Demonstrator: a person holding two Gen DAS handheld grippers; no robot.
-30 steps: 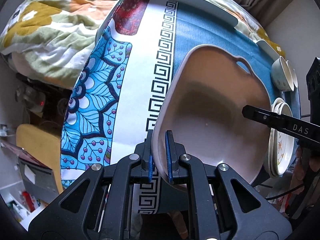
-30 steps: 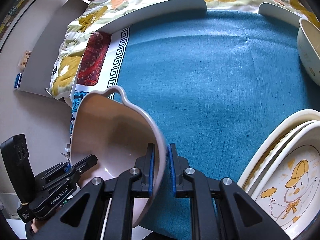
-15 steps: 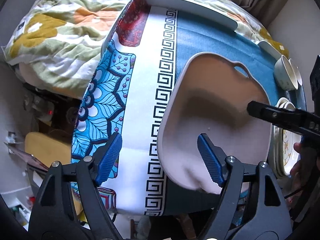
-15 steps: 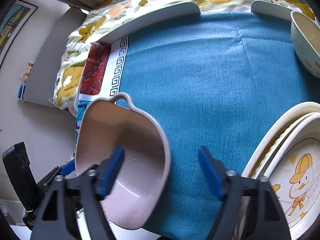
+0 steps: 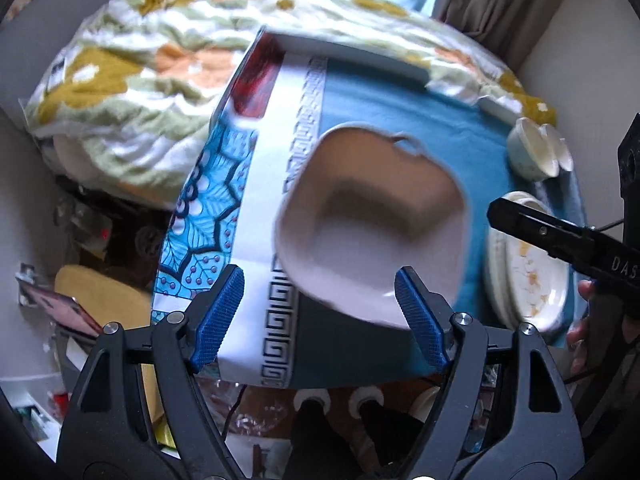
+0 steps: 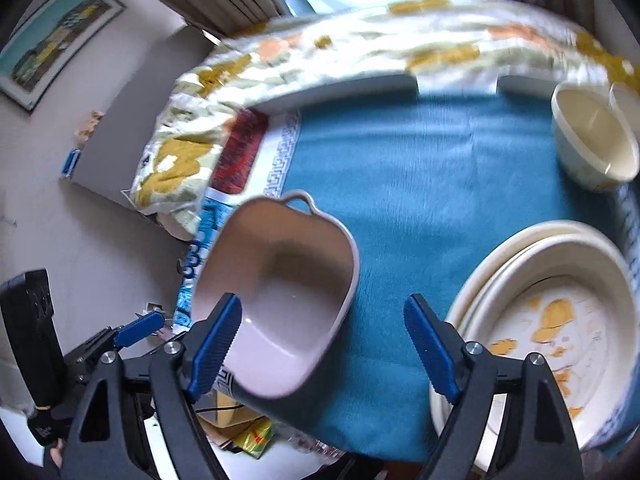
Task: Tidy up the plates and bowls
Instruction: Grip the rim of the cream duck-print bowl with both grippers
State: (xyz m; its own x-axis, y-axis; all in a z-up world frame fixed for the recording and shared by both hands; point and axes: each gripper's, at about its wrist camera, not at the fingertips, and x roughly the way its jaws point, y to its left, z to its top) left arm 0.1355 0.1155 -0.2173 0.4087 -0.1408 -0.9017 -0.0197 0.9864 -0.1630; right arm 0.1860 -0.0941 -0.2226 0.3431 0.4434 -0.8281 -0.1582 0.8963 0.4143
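The left hand-held gripper (image 5: 320, 314) is standing wide, its blue ribbed pads (image 5: 218, 314) gripping nothing, and the right hand-held gripper (image 6: 324, 346) is likewise spread wide and empty; neither is touching the pale pink, square-cornered bowl with the small loop handle (image 5: 372, 224), which is sitting upright near the front left of the worktop (image 6: 420, 184), on the teal cloth beside its white band with a black key pattern (image 5: 280, 312). The step in hand looks like clearing away from this bowl and picking the next piece. To do that well, both hand-held grippers should be lifting straight clear of the rim before swinging sideways, since the bowl is lying close to the front edge and a nudge could be pushing it off. Further right, the stack of cream round plates with an orange cartoon print (image 6: 552, 320) is resting by the right edge, with the topmost sitting slightly off-centre on the ones beneath. At the far right corner, two cream round bowls (image 6: 592, 144) are sitting just beside each other. A sensible next reach is for one of those bowls, pinching the rim squarely with one pad inside and one outside. Behind the worktop, a floral quilt in yellow, orange and green (image 5: 160, 64) is lying bunched.
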